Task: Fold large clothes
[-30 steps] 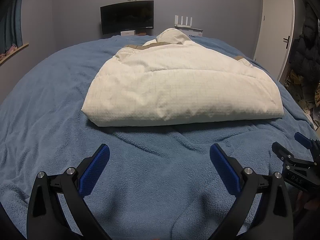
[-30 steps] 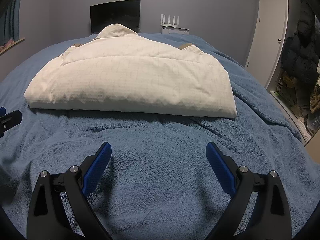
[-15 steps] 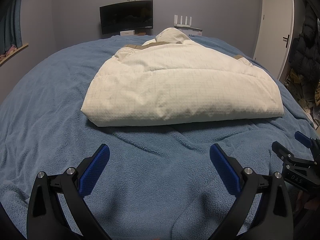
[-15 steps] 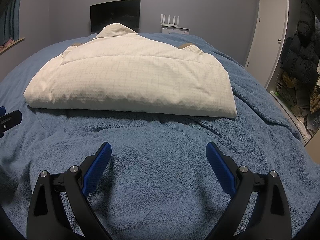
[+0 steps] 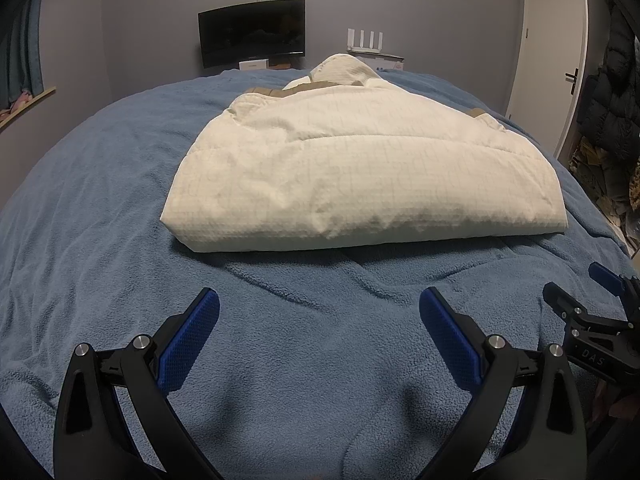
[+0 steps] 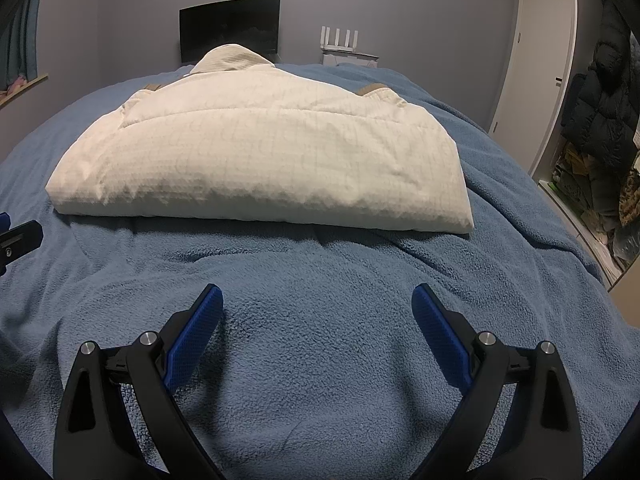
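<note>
Cream padded jacket [image 5: 360, 176] lies folded into a thick rectangular bundle on the blue fleece blanket [image 5: 100, 200] covering the bed, roughly mid-bed, long side facing both cameras. Faint grid pattern on the fabric. Hood end [image 5: 340, 70] humps up at the far side twd the wall; tan trim shows at far left & far right corners of the bundle. Near fold edge sits flat on the blanket w/ a dark shadow line under it.

Left gripper [image 5: 319, 306] hovers over the near part of the bed, jaws spread wide apart, nothing between the blue pads [image 5: 188, 344], only blanket below. It's well short of the jacket's near edge, not touching it. Right gripper [image 6: 318, 304] same deal: jaws wide apart, empty, over bare blanket near the bed's front edge, well apart from the bundle. In left wrist view the right gripper's black body w/ blue tips shows at the right edge [image 5: 592, 320]; in right wrist view a bit of the left one pokes in at the left edge [image 6: 18, 240].

Bkgd: dark monitor [image 5: 252, 32] at the far wall, white router w/ antennas [image 5: 364, 42] beside it, white door [image 5: 556, 52] on the right, dark puffy coats [image 6: 596, 104] hanging by the right edge.
</note>
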Demonstrator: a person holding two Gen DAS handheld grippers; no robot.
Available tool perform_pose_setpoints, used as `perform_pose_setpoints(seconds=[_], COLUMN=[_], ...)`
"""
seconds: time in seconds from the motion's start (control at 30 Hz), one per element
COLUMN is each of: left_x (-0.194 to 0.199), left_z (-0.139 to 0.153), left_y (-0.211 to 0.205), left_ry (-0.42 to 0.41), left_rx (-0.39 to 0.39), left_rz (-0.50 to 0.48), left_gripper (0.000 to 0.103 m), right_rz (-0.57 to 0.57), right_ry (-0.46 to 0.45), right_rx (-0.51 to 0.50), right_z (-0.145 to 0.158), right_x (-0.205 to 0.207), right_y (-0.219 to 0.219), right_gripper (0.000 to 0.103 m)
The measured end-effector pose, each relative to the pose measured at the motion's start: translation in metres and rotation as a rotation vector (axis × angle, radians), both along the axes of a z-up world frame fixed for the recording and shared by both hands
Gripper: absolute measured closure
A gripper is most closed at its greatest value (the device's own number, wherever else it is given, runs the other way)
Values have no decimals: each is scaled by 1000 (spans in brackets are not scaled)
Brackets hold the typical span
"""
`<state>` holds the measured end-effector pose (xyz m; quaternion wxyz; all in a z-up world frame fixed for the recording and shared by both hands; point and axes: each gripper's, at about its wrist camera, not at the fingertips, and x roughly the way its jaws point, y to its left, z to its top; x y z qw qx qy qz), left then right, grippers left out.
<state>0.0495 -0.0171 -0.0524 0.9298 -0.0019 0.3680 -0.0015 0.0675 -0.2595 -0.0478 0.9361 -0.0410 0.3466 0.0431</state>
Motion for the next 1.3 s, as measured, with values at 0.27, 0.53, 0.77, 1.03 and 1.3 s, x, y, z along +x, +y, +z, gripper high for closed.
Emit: perform_pose_setpoints(seconds=[0.27,0.53,0.77,1.03,1.3], left_x=[0,1,1,0,0], left_z=[-1,-1,-2,-1,-1], left_y=[1,1,0,0,-2], left_ry=[3,4,5,4,4], left_rx=[-1,-1,-1,-1,1], left_rz=[-2,-3,-2,-6,-26], left_gripper=[7,7,7,7,7], right_rz=[0,0,0,-1,-1], right_ry=[0,1,2,5,7], right_rx=[0,-1,-1,-3,-4], right_z=[0,-1,-1,-3,-4], right_x=[0,0,0,-1,-2], right_y=[0,0,0,1,0], right_gripper=[12,12,12,12,12])
